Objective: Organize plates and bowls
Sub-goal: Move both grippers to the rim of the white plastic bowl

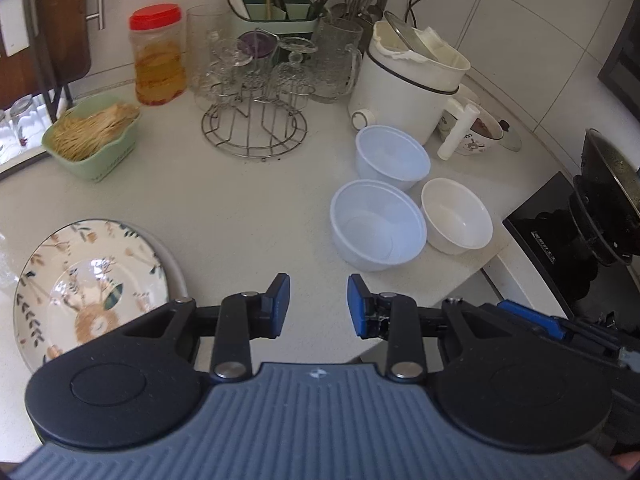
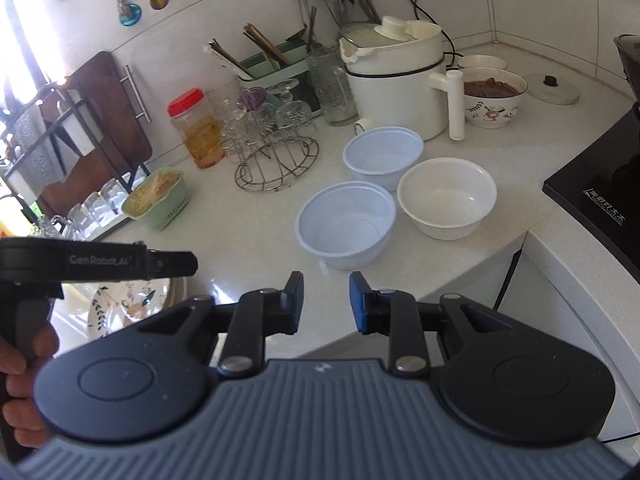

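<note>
- The left gripper (image 1: 319, 306) is hovering over the near edge of the table (image 1: 248, 200), its jaws standing partly apart and holding nothing.
- The right gripper (image 2: 325, 304) is hanging just off the table's front edge, jaws likewise parted and gripping nothing.
- A deer-patterned plate (image 1: 80, 276) is lying at the near left, seemingly stacked on a plainer plate whose rim is showing behind it.
- Three bowls are sitting in a cluster to the right: a near bluish bowl (image 1: 378, 224), a far bluish bowl (image 1: 392, 158) behind it, and a white bowl (image 1: 456, 216) beside them, all upright and nearly touching.
- Nothing looks sorted yet; the bowls are probably waiting to be nested.
- Risk: the bluish bowls look thin and light, so a pinch on one rim is likely to flex or tip it and knock its neighbour.
- Risk: the near bluish bowl and the white bowl are sitting close to the table's front edge, so a sideways shove could send one over.
- Risk: the white cooker (image 1: 412, 80) and the glass rack (image 1: 256, 120) are crowding the far side, leaving little room for a wide reach.
</note>
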`<control>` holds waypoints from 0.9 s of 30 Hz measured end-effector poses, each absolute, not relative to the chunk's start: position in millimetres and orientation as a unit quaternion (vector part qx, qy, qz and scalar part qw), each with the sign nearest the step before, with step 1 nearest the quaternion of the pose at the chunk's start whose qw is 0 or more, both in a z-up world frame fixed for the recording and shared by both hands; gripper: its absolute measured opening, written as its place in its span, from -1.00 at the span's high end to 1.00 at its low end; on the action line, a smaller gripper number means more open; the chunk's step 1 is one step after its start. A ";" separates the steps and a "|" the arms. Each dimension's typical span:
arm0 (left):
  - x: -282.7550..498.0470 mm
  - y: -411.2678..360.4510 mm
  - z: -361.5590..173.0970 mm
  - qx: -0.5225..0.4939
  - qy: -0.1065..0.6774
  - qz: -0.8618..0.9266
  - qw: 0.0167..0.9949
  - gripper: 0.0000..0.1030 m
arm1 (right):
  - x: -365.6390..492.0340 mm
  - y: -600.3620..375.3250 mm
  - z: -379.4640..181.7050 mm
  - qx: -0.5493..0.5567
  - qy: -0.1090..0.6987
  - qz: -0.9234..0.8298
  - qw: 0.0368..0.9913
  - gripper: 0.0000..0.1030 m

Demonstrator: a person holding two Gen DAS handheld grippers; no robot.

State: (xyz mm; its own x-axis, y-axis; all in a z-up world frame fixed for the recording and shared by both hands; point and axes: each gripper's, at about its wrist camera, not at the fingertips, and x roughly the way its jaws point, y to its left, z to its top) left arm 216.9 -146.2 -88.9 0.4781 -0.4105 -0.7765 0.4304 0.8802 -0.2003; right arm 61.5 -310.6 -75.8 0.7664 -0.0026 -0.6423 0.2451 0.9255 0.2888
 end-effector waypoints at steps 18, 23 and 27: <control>262.3 -177.6 -111.2 0.022 0.453 -0.214 0.865 0.14 | 98.3 -342.6 -95.7 0.158 0.326 -0.032 0.932 0.41; 272.1 -177.6 -119.8 0.032 0.472 -0.213 0.855 -0.18 | 107.6 -346.7 -104.5 0.167 0.328 -0.035 0.929 0.04; 281.1 -177.6 -127.3 0.022 0.475 -0.216 0.853 -0.26 | 108.9 -349.2 -110.5 0.171 0.315 -0.036 0.933 0.04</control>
